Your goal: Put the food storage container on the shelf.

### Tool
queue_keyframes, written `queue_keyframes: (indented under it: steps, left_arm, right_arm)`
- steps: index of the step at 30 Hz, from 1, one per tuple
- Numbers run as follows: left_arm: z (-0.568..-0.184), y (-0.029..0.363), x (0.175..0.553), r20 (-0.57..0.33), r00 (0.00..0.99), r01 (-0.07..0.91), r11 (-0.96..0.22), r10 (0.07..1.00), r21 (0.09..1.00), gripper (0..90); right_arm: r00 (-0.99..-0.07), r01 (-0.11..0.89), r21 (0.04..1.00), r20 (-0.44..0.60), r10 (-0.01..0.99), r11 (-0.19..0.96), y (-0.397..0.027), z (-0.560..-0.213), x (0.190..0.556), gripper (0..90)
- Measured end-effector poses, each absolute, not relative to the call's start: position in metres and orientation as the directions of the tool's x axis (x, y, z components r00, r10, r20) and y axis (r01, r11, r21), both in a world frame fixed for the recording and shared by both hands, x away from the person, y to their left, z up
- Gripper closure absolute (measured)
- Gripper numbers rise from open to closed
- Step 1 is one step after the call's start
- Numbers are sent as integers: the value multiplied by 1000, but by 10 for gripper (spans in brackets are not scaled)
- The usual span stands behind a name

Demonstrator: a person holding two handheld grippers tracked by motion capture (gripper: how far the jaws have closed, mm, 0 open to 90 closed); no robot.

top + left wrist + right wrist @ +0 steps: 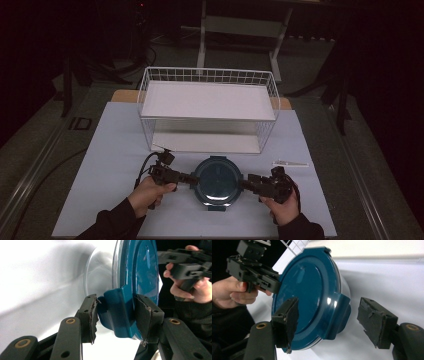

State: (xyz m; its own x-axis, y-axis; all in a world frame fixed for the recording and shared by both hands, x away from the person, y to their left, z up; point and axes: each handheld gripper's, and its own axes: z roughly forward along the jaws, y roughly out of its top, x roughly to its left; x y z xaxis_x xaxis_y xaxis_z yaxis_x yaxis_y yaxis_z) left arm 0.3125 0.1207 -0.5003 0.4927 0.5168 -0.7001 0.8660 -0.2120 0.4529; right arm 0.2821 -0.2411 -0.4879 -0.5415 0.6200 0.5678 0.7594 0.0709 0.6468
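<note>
My left gripper (116, 315) is clamped on the left latch tab (117, 312) of the bowl (217, 181); both pads press the tab's two faces. My right gripper (329, 317) has its jaws around the opposite tab (339, 312) but has not bitten: one pad lies on or just off the lid (307, 295), the other stands apart from the tab with bare table showing between.

The worry is lifting now. With one side held, the bowl would swing on the left tab and could slip out or knock the rack (207, 107) just behind it. The tabs are hinged latches, so a pull may flip one open instead of raising the bowl, and the lid could come loose. The right jaws also sit askew to their tab; closing like this may pinch the lid's edge, not the tab, and slide off the glossy plastic.

The bowl is round, with a clear body and a shiny teal lid carrying latch tabs around its rim. It sits on the white table (115, 150) directly in front of the rack, midway between my hands, and its lid looks fully seated.
</note>
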Motion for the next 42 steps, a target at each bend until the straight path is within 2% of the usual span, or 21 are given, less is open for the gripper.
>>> queue_keyframes:
  steps: [12,21,42]
  left_arm:
    - [-498,121,306,-686,522,849,-229,507,477,558]
    - [-498,119,299,-662,539,834,-217,521,508,547]
    - [-494,118,284,-635,522,829,-164,570,534,551]
  right_arm:
    - [-497,832,547,663,560,89,-243,-502,288,532]
    - [-467,858,507,711,526,78,-245,-507,289,548]
    - [-476,850,523,707,523,67,-242,-503,282,564]
